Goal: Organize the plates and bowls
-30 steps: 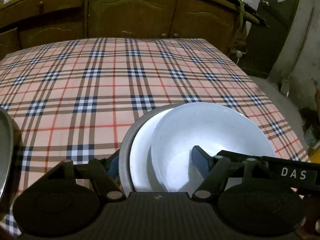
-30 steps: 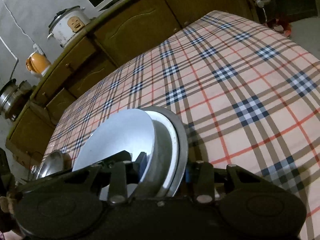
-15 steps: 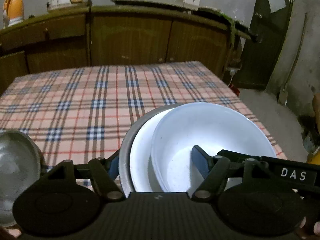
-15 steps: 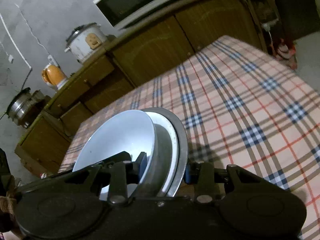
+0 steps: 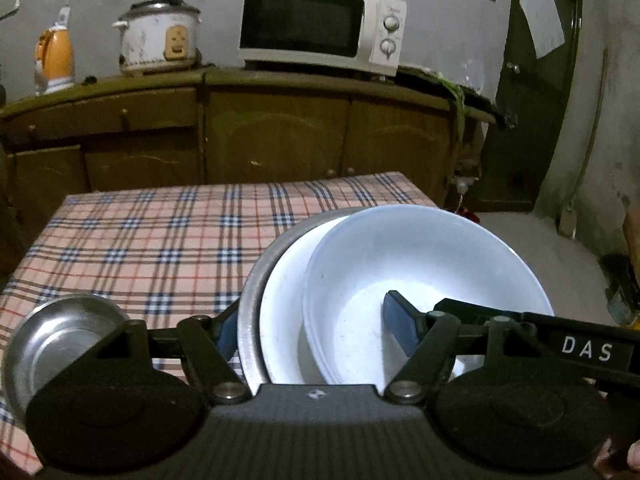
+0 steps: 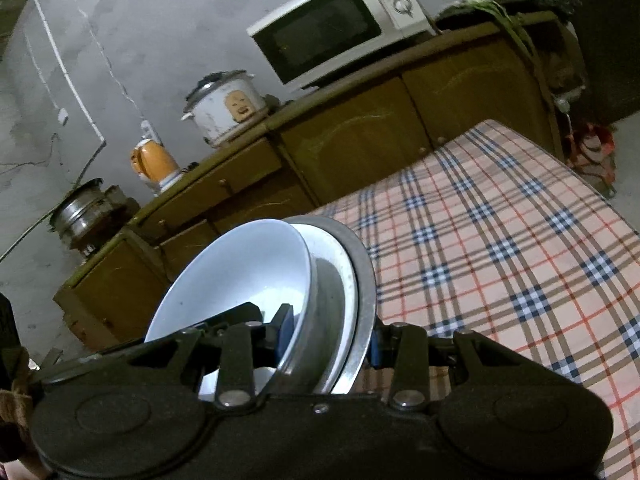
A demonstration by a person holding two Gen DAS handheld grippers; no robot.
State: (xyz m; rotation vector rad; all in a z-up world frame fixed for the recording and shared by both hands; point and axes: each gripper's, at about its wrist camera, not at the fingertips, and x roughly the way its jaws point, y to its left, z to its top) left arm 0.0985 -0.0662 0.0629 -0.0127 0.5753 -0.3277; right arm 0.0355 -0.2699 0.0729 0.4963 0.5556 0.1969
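Together, two white bowls (image 5: 424, 280), one steel plate (image 5: 256, 292).

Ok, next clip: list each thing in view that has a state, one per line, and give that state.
Left gripper: shut on the dish stack.
Right gripper: shut on the dish stack.
Dish stack: held on edge, above the table.
White bowl: outermost in the stack, tilted.
Steel plate: on the stack's opposite side.
Steel bowl: on the tablecloth, open side up.
Microwave: door closed.
Rice cooker: lid on.
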